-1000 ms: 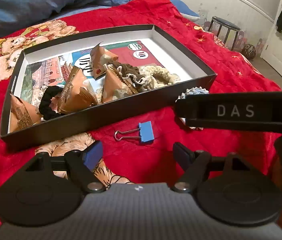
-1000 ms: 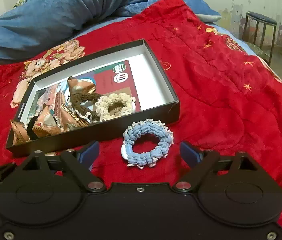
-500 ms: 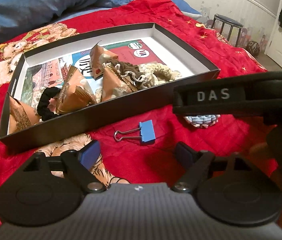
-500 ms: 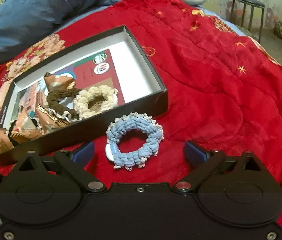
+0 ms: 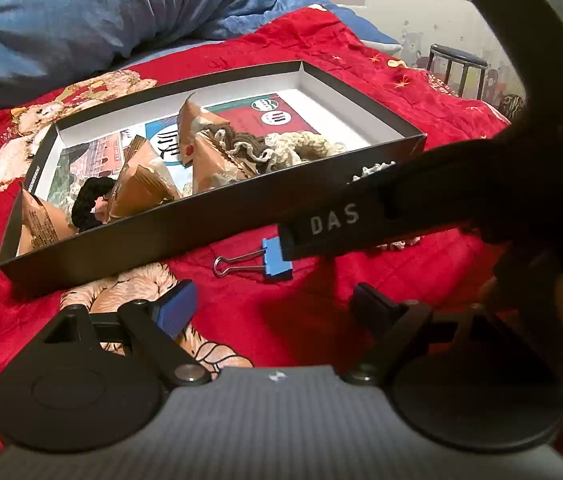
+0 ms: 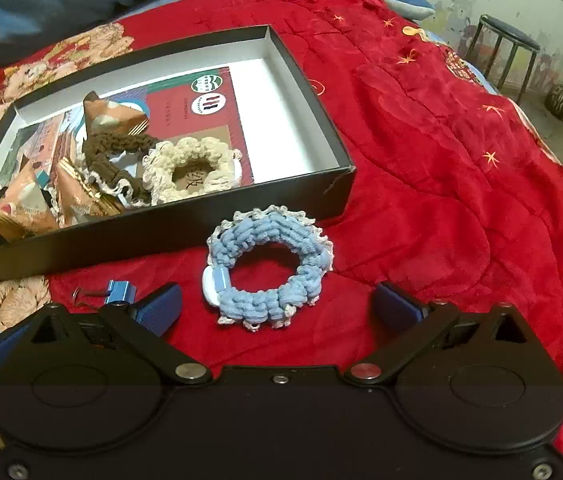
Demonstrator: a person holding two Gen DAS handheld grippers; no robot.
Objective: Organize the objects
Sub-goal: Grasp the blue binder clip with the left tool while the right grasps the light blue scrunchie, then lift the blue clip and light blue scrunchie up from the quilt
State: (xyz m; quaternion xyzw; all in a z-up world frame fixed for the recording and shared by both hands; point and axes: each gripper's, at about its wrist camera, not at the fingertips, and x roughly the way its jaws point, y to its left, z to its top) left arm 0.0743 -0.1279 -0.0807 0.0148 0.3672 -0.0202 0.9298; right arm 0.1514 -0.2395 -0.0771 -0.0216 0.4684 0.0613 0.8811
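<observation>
A black shallow box [image 6: 341,168] [image 5: 209,224] lies on the red blanket. It holds brown snack packets [image 5: 141,184], a black scrunchie [image 5: 89,200], a brown scrunchie [image 6: 117,148] and a cream scrunchie [image 6: 189,168]. A blue scrunchie [image 6: 269,268] lies on the blanket just in front of the box, between the open fingers of my right gripper [image 6: 277,304]. A blue binder clip [image 5: 273,260] [image 6: 119,292] lies in front of the box, ahead of my open, empty left gripper [image 5: 273,308]. The right gripper's body hides most of the blue scrunchie in the left wrist view.
The red blanket [image 6: 461,184] covers the bed. A blue duvet [image 5: 101,20] is bunched behind the box. A dark stool [image 6: 509,52] stands on the floor beyond the bed's right edge.
My right gripper has moved down and forward, so the blue scrunchie now lies between its fingers. It crosses lower and closer in the left wrist view. The left gripper has shifted slightly.
</observation>
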